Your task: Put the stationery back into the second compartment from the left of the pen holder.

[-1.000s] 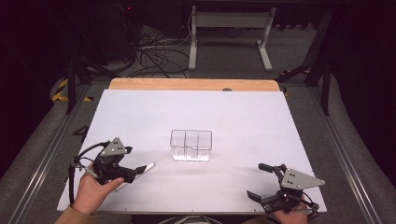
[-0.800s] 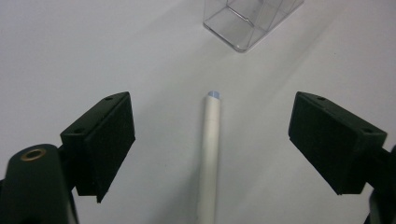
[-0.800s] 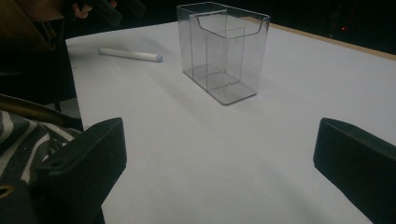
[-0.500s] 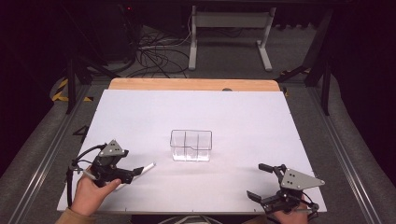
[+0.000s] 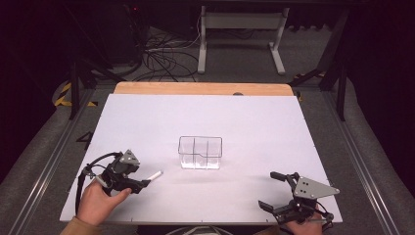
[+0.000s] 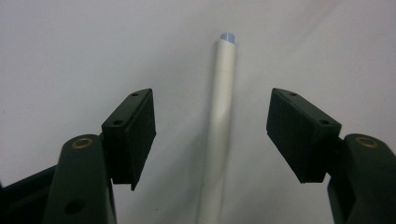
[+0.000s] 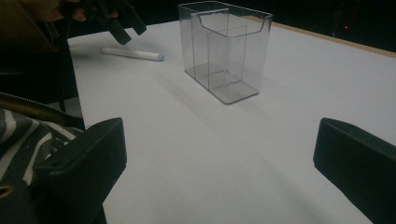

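Note:
A white pen (image 5: 154,175) with a pale blue tip lies flat on the white table sheet (image 5: 244,122), left of a clear plastic box (image 5: 200,152) with three compartments. My left gripper (image 5: 142,182) reaches over the pen's near end. In the left gripper view the pen (image 6: 219,121) runs between the two black jaws of the left gripper (image 6: 212,128). Those jaws have just been closing, and a gap remains on both sides, so they are open. At the near right, my right gripper (image 5: 268,190) rests open with nothing in it, facing the box (image 7: 224,46) and the pen (image 7: 133,53).
A wooden strip (image 5: 200,88) borders the sheet's far edge. Metal rails run along both sides of the table. Beyond it, cables (image 5: 161,54) and a white stand (image 5: 240,29) sit on the dark floor. A striped sleeve (image 7: 28,135) shows in the right gripper view.
The left hand has shifted slightly over the pen's end. The pen, the box and the right gripper stay where they were.

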`<action>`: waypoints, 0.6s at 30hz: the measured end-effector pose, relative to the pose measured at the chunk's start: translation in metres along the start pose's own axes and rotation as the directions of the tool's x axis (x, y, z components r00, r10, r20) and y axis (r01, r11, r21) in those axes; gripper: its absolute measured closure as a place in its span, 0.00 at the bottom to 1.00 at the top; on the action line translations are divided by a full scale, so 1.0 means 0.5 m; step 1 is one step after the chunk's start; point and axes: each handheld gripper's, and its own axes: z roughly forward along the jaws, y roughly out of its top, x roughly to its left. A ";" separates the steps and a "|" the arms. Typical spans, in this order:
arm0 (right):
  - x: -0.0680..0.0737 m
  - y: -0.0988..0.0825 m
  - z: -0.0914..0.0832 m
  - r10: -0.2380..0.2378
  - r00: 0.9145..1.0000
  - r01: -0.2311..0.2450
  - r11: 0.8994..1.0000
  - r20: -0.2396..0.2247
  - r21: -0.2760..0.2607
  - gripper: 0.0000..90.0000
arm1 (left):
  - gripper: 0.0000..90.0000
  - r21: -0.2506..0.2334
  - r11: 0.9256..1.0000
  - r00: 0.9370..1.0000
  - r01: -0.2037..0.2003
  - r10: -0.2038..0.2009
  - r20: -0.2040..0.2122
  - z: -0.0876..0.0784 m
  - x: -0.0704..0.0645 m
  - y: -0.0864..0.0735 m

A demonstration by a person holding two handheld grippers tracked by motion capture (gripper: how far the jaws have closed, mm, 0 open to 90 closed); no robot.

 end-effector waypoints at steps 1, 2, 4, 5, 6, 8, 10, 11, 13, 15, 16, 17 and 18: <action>0.000 0.000 0.000 0.000 1.000 0.000 1.000 -0.001 0.000 0.04 | 0.39 0.013 1.000 1.000 0.000 0.000 0.004 0.003 -0.002 0.001; 0.000 0.000 0.000 0.000 1.000 0.000 1.000 -0.001 0.000 0.04 | 0.39 0.027 1.000 1.000 -0.007 0.007 -0.001 0.005 -0.003 0.003; 0.000 0.000 0.000 -0.001 1.000 0.001 1.000 0.000 0.000 0.04 | 0.42 0.061 0.998 1.000 -0.003 0.002 0.011 0.010 -0.005 0.005; 0.000 0.000 0.000 0.000 1.000 0.000 1.000 -0.001 0.000 0.04 | 0.42 0.076 0.997 1.000 -0.005 0.003 0.017 0.012 -0.005 0.006; 0.000 0.000 0.000 0.000 1.000 0.000 1.000 -0.001 0.000 0.03 | 0.44 0.087 0.996 1.000 -0.001 -0.001 0.021 0.013 -0.006 0.007; -0.001 0.000 0.000 0.001 1.000 -0.001 1.000 -0.002 0.004 0.04 | 0.48 0.113 0.994 1.000 0.003 -0.006 0.023 0.018 -0.007 0.009; -0.001 -0.001 0.001 0.000 1.000 0.000 1.000 -0.002 0.004 0.04 | 0.49 0.137 0.991 1.000 -0.002 0.000 0.018 0.022 -0.009 0.011; -0.001 -0.001 0.001 0.000 1.000 0.000 1.000 -0.006 0.006 0.03 | 0.52 0.148 0.989 1.000 -0.004 0.002 0.014 0.024 -0.011 0.012; -0.001 -0.001 0.002 0.001 1.000 -0.001 1.000 -0.008 0.008 0.04 | 0.57 0.163 0.986 1.000 -0.020 0.019 0.003 0.027 -0.013 0.015; 0.000 -0.001 0.003 0.000 1.000 0.000 1.000 -0.009 0.009 0.04 | 0.63 0.184 0.983 1.000 -0.026 0.026 0.003 0.029 -0.016 0.017; -0.001 -0.001 0.003 0.000 1.000 0.000 1.000 -0.009 0.009 0.04 | 0.63 0.190 0.981 0.999 -0.035 0.037 -0.005 0.031 -0.018 0.018; -0.001 -0.001 0.003 0.000 1.000 0.000 1.000 -0.010 0.009 0.04 | 0.65 0.201 0.979 0.999 -0.040 0.042 -0.006 0.031 -0.019 0.019; -0.001 -0.001 0.003 0.000 1.000 0.000 1.000 -0.010 0.010 0.04 | 0.69 0.207 0.977 0.999 -0.048 0.051 -0.009 0.033 -0.019 0.021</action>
